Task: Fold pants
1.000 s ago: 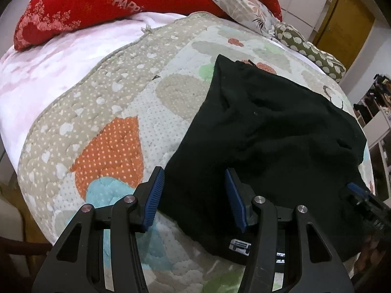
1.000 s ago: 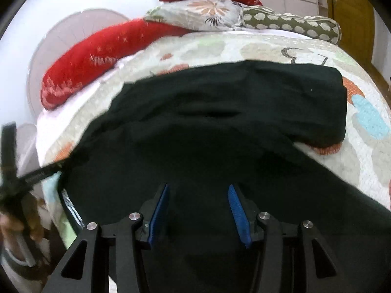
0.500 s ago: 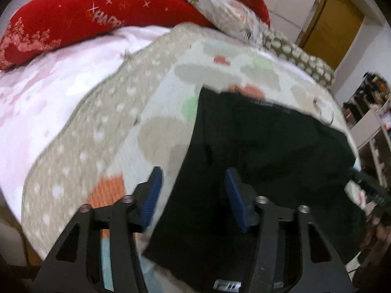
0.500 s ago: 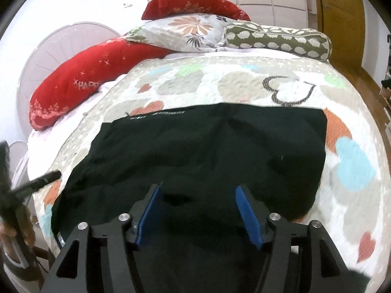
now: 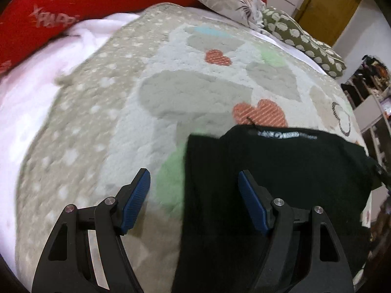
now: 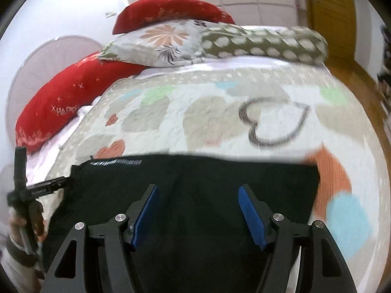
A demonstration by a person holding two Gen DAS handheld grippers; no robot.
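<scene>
The black pants point(image 5: 281, 175) lie flat on a heart-patterned quilt point(image 5: 171, 92), their waistband with white lettering at the far edge. My left gripper point(image 5: 194, 190) is open and empty, hovering over the pants' left edge. In the right wrist view the pants point(image 6: 195, 178) fill the lower middle, waistband lettering at the far left corner. My right gripper point(image 6: 197, 210) is open and empty above the pants. The left gripper's fingertips point(image 6: 48, 185) show at the left edge of that view.
Red pillows point(image 5: 73, 2), a floral pillow point(image 6: 158, 41) and a green spotted bolster point(image 6: 264, 41) line the head of the bed. A pink sheet point(image 5: 29, 92) lies left of the quilt. A wooden door point(image 5: 327, 7) and shelves point(image 5: 366, 112) stand at right.
Both grippers have moved forward over the pants toward the waistband and opened wider. More quilt beyond the pants shows now. The pants look flatter than one second ago.
</scene>
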